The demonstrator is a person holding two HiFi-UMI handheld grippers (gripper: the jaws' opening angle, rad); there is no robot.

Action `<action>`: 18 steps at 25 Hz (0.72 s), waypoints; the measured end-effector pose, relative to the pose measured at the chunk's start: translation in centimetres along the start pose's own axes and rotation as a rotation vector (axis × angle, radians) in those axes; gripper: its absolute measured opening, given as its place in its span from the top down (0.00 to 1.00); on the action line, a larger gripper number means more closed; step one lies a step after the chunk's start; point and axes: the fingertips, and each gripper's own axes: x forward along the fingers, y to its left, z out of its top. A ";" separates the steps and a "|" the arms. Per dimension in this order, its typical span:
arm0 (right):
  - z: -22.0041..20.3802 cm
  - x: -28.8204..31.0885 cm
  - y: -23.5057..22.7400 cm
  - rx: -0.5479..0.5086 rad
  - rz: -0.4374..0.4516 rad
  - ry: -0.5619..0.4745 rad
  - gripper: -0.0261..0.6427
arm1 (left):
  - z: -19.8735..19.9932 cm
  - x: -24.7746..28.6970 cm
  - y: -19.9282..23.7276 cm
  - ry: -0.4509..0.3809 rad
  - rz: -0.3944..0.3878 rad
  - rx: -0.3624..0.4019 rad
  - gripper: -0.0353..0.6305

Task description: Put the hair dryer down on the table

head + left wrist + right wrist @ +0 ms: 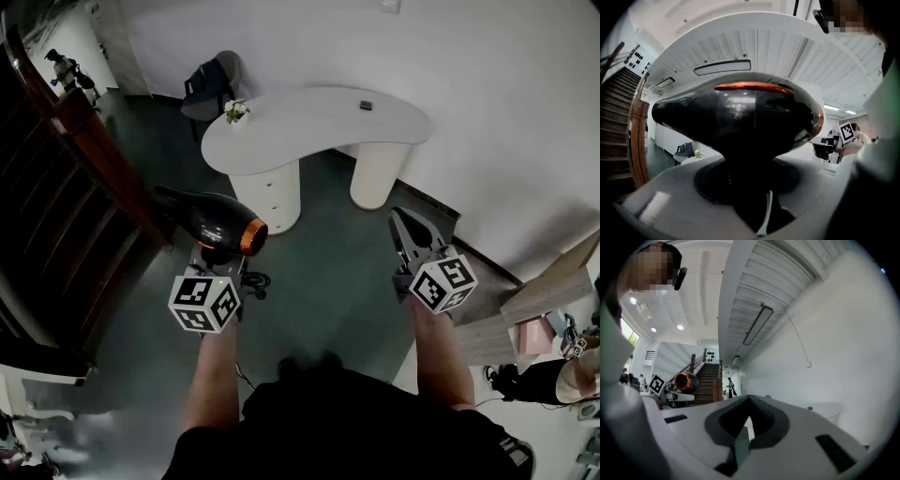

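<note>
A black hair dryer [211,217] with an orange ring at its nozzle hangs in the air in front of the white curved table [309,122]. My left gripper [217,255] is shut on its handle, and the body lies crosswise above the jaws. In the left gripper view the hair dryer [736,117] fills the middle, its handle running down between the jaws of the left gripper [750,187]. My right gripper [405,225] is held level to the right, shut with nothing in it. The right gripper view shows the right gripper [749,401] with its tips together and the hair dryer [684,380] far left.
On the table stand a small flower pot [234,111] at the left end and a small dark object [366,105] near the back. A dark chair [211,89] is behind the table. A wooden staircase [66,187] runs along the left; a wooden shelf [553,291] stands right.
</note>
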 end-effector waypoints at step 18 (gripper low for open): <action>-0.5 -6.4 -9.0 0.066 -0.083 0.002 0.95 | 0.2 7.1 -8.7 0.001 -0.072 0.032 0.68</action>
